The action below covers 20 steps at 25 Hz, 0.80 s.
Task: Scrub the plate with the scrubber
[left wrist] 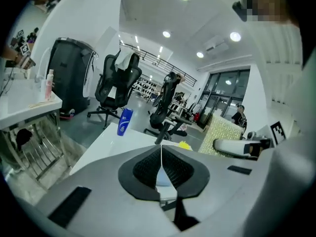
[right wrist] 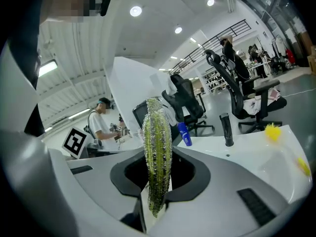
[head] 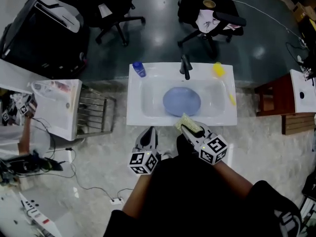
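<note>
Left gripper (head: pixel 150 131): jaws clenched flat together with nothing between them; lower centre of the head view, just short of the sink's front rim.
Right gripper (head: pixel 184 128): grasping the scrubber, which stands on edge between the pads; lower centre, right of the left gripper, at the front rim.
Scrubber (head: pixel 189 123): yellow-green glittering mesh pad; its free end sticks out past the jaws toward the plate and is apart from it.
Plate (head: pixel 181 101): blue, round, lying in the basin at frame centre, directly in front of the faucet.
Sink (head: pixel 133 116): white, rectangular, frame centre.
Faucet (head: pixel 185 66): black, middle of the rear rim.
Bottle (head: pixel 139 69): blue, upright, rear left corner of the sink.
Yellow item (head: pixel 218 69): rear right rim; possibly a sponge, too small to confirm.
Wire rack (head: pixel 94 113): metal, left of the sink.
</note>
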### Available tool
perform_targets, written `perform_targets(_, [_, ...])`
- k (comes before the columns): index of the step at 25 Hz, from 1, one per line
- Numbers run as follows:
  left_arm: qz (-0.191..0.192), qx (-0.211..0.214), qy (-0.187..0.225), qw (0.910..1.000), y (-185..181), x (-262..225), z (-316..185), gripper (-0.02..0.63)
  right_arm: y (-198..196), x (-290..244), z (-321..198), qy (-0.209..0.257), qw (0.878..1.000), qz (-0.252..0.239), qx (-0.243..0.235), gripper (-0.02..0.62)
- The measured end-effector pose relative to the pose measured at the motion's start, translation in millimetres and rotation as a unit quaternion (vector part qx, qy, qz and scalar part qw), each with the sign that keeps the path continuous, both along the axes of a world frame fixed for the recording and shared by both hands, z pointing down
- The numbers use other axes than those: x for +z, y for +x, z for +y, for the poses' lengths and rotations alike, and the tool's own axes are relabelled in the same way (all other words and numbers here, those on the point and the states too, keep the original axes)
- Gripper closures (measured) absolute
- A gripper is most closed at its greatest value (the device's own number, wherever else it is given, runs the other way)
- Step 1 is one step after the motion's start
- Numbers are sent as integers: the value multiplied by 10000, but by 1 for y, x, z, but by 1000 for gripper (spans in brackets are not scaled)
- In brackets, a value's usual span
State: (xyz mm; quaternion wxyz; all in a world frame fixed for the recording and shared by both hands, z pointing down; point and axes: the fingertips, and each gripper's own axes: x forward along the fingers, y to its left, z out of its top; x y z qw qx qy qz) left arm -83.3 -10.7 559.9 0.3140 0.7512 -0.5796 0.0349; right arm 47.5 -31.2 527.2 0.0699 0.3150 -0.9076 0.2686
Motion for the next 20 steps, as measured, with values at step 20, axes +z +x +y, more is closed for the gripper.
perform_targets(20, [-288,823,-1930,9773,25,172,-134,593,51,25,-109,-467,9987,68,-202,537])
